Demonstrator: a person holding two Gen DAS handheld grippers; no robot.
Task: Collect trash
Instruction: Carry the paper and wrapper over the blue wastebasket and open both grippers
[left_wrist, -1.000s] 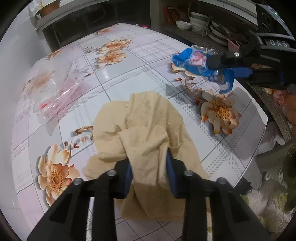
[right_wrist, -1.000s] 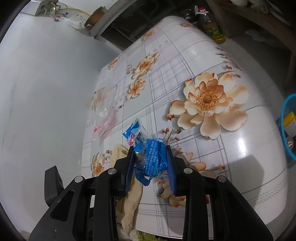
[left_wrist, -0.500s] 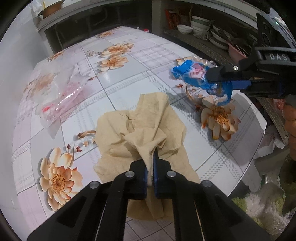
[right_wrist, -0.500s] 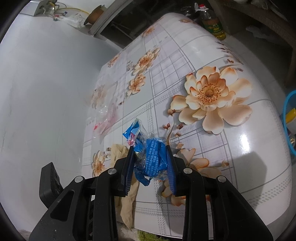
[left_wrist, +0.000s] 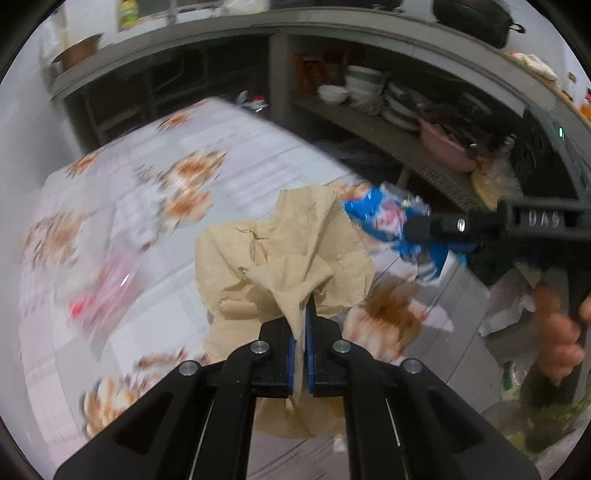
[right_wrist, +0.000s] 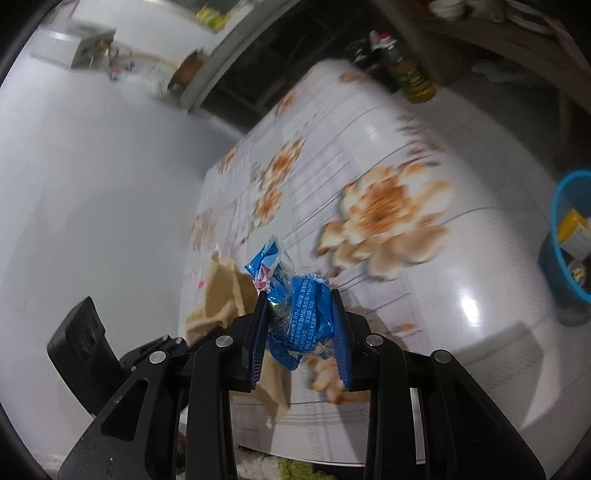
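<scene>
A flowered table (left_wrist: 122, 206) fills the view. Your left gripper (left_wrist: 302, 325) is clamped on a crumpled tan paper (left_wrist: 284, 251), lifted above it. Your right gripper (right_wrist: 300, 317) squeezes a blue wrapper (right_wrist: 299, 306) just beside the paper.

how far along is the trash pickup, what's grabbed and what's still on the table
Done: nothing visibly binned yet. In hand: the left tool is shut on the tan paper; the right tool is clamped on the blue wrapper. Left: the clear pink-tinted plastic bag lies on the floral table. A blue bin stands beside it.
</scene>
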